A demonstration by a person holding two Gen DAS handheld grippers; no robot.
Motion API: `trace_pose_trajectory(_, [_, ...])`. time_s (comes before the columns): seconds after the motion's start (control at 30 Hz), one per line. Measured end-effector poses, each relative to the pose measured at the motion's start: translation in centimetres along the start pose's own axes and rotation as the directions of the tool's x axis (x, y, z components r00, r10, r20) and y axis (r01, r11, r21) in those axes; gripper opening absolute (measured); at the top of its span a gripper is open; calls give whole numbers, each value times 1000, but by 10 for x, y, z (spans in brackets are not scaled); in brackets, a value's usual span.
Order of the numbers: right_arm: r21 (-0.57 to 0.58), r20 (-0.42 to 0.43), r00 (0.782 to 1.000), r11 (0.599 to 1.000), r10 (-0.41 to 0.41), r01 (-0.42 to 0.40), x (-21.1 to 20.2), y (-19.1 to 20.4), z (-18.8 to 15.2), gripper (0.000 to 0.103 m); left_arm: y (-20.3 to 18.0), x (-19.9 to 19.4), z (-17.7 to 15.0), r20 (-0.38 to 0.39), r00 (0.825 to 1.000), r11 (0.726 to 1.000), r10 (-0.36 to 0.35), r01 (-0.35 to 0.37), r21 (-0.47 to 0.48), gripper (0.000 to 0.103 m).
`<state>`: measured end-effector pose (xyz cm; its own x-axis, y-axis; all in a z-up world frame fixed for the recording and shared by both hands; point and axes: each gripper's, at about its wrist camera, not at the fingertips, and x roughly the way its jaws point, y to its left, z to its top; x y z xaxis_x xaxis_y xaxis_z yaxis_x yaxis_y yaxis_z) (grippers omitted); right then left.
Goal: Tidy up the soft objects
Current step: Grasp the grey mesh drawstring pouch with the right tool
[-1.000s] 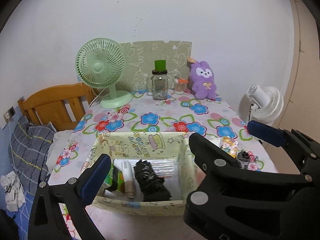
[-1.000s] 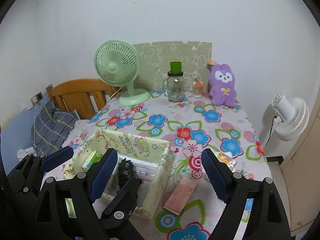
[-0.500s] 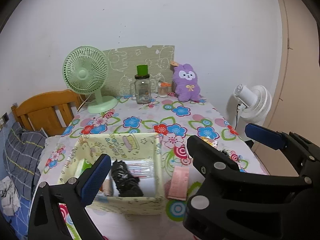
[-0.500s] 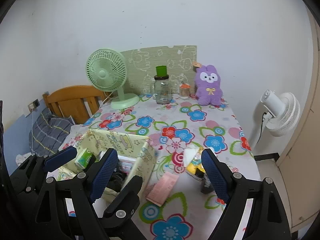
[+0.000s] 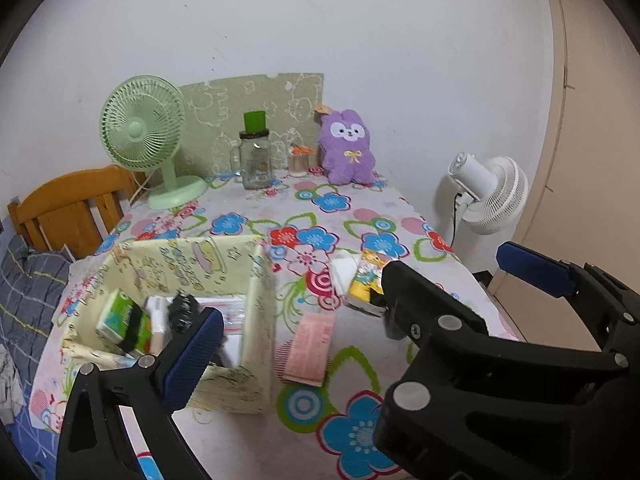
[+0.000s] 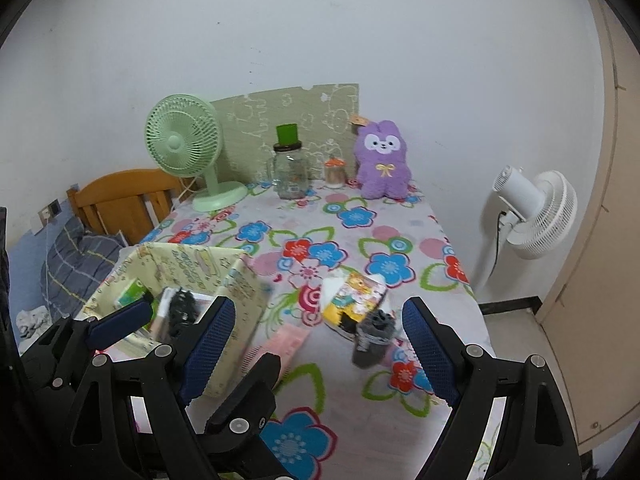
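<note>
Socks (image 6: 374,336), a dark rolled bundle standing roughly upright, sit centre-frame between the spread, empty right gripper (image 6: 320,344) fingers; the left gripper (image 5: 360,300), equally wide, is farther.

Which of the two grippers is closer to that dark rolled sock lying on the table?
Right. The right gripper hangs open just before the dark rolled sock; the left gripper, also open, sits further left by the yellow fabric box.

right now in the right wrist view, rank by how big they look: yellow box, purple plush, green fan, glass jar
1. yellow box, though nearness inflates it
2. green fan
3. purple plush
4. glass jar
Fan, plush and jar stand at similar depth, so their order is fair.
</note>
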<state>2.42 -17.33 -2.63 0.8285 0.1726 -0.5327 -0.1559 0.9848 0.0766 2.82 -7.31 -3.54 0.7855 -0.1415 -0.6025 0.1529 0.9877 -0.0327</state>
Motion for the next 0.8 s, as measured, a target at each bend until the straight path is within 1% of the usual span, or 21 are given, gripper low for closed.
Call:
trace_pose_trajectory(0.2, [14,-9,1000,1000,-12,12,5,-19,-9,88,-14,12,-6,-24,999,1000,-28,28,1,99])
trace_pose_trajectory(0.27, [12,-8,1000,1000,-23,24,6,-23,-11,87,-19,16,-8,-28,999,1000,-30,30,8,96])
trace_pose_trajectory(0.4, [18,-22,999,999,-31,32,12,-33,-16,87,-27,24,-11,-38,999,999,-34,35,23,96])
trace_pose_trajectory(0.5, [27,-34,999,999,-33,34,16,-39,-20,87,-33,30,-12,-46,998,999,-32,33,32,96])
trace_pose_trajectory(0.6, [41,-48,998,998,-46,48,23,-46,-24,85,-37,39,-14,-59,998,999,-26,28,33,93])
trace_pose_trajectory(0.8, [50,-78,996,997,-49,53,39,-58,-31,83,-43,59,-20,-104,995,1000,-5,7,18,89])
